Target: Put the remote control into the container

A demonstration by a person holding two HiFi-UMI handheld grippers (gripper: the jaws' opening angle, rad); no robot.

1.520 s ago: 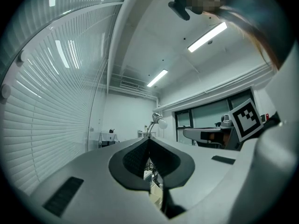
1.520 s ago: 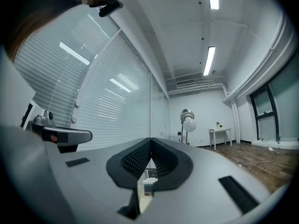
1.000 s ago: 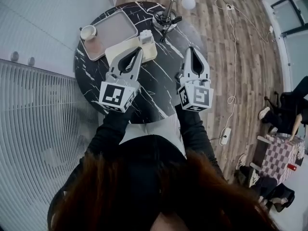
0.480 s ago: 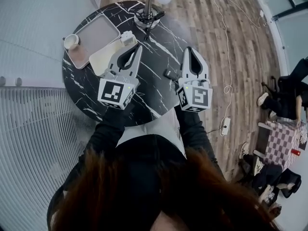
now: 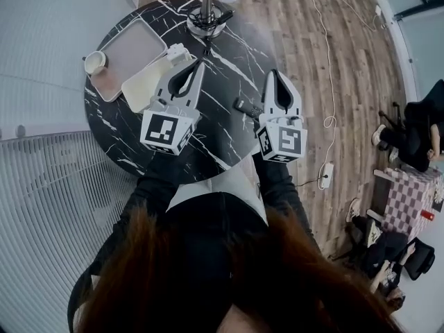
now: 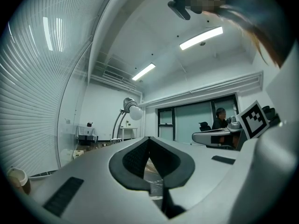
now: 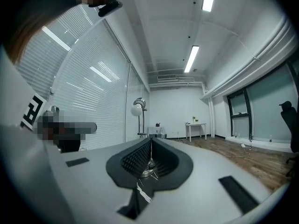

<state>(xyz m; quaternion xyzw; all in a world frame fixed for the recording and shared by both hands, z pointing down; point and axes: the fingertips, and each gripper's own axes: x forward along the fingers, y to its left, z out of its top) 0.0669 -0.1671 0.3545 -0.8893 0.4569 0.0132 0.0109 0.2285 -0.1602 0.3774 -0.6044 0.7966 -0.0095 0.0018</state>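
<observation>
We hold our left gripper (image 5: 199,65) and right gripper (image 5: 275,74) level over the round black marble-veined table (image 5: 225,136). Each has its jaws pressed together with nothing between them. The small dark remote control (image 5: 245,107) lies flat on the tabletop, just beside the right gripper's inner side and apart from the container. The shallow cream rectangular container (image 5: 142,85) sits just beside the left gripper's tips, with a small white boxy object (image 5: 178,52) at its far corner. Next to it lies a grey-pink rectangular tray (image 5: 132,47) with a pale round cup (image 5: 93,62) at its left corner. A silver desk lamp with a white bulb (image 5: 207,18) stands at the table's far rim, and wooden plank flooring (image 5: 312,61) lies beyond.
</observation>
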